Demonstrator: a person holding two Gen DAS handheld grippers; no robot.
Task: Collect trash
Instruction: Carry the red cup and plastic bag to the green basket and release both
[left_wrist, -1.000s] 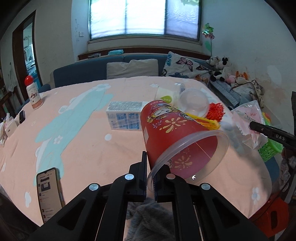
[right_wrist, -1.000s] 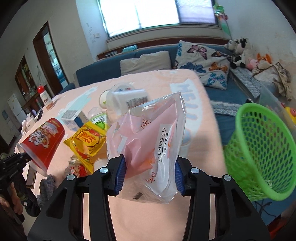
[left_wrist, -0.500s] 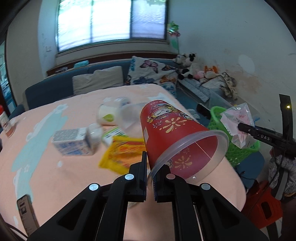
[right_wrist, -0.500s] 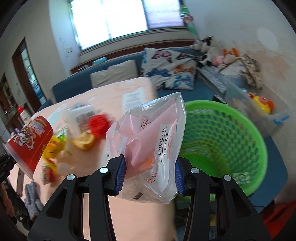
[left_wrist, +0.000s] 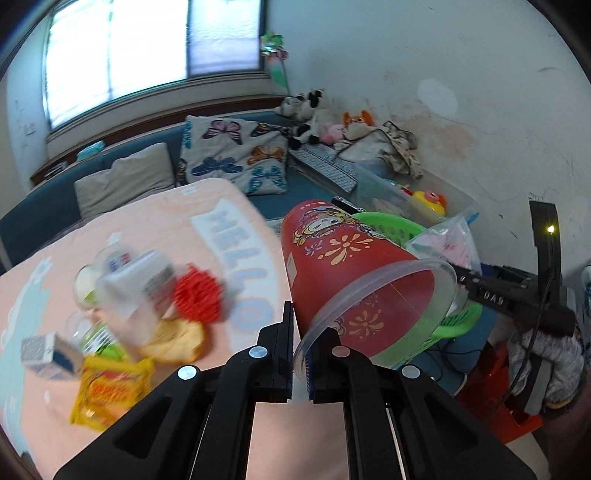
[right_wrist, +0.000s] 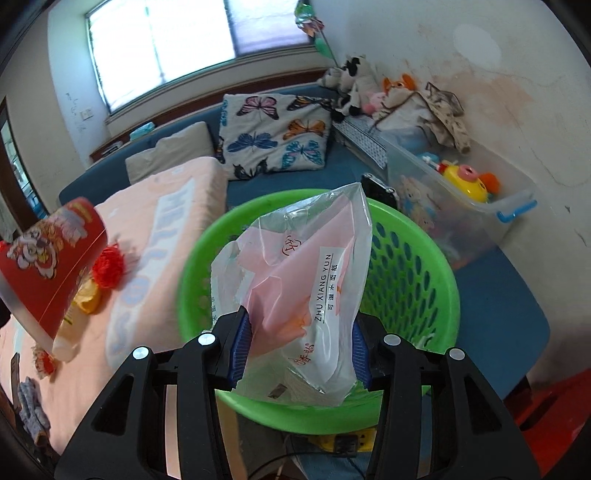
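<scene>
My left gripper (left_wrist: 301, 321) is shut on the clear rim of a red printed paper cup (left_wrist: 351, 266), which tilts with its mouth toward the lower right, just in front of a green plastic basket (left_wrist: 391, 225). In the right wrist view the cup (right_wrist: 51, 258) hangs at the left over the table edge. My right gripper (right_wrist: 299, 332) holds a clear plastic bag with pink contents (right_wrist: 306, 280) between its blue pads, directly above the green basket (right_wrist: 436, 258). Its jaws are opening, and the pads still touch the bag.
The peach-clothed table (left_wrist: 236, 236) carries a red mesh ball (left_wrist: 197, 291), a yellow snack packet (left_wrist: 110, 387), a small carton (left_wrist: 51, 354) and clear cups. Behind the basket are a blue sofa with a butterfly pillow (right_wrist: 273, 133) and a clear toy box (right_wrist: 480, 199). A red stool (left_wrist: 509, 413) stands at lower right.
Both grippers swung right, off the table toward the green basket. The bag now hangs over the basket's opening, and the cup has come up beside the basket.
</scene>
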